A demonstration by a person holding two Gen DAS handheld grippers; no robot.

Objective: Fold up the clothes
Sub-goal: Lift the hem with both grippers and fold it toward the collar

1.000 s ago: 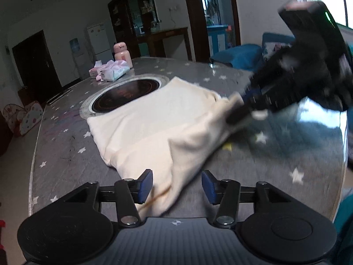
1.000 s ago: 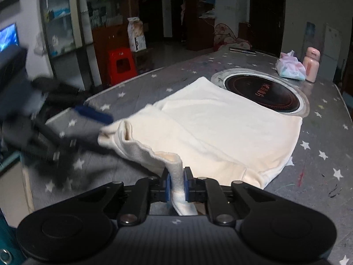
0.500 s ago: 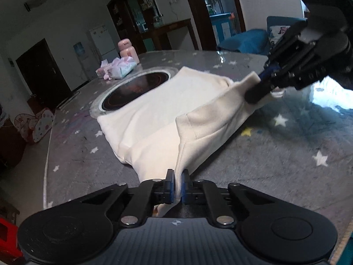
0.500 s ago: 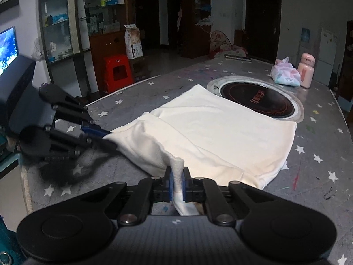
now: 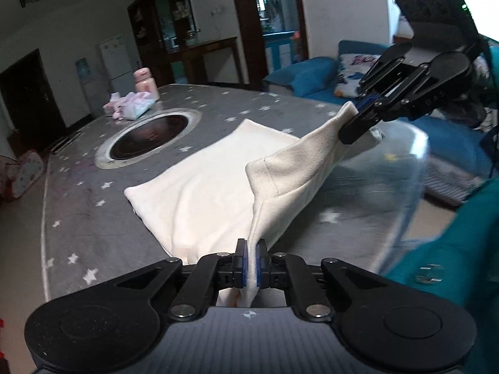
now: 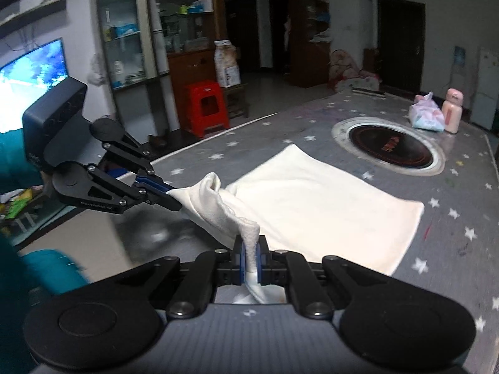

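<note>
Cream garment (image 5: 212, 187) spread on tabletop (image 5: 78, 205) just short of the round hob (image 5: 149, 137). Near edge raised off it, pinched at each end by left hand-held gripper (image 5: 251, 261) and right hand-held gripper (image 6: 249, 258), probably to carry a fold toward the hob.

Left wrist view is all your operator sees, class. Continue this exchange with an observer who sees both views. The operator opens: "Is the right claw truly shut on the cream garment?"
Observer: Yes. In its own view the right claw is shut, and a fleecy edge of the cream garment is pinched between its blue pads.
Operator: How does the cloth at my left claw look from outside?
Observer: The left claw grips beside an open, tube-like fold.
Operator: Is there anything off the table on that side?
Observer: A red stool stands on the floor beyond the table.
</note>
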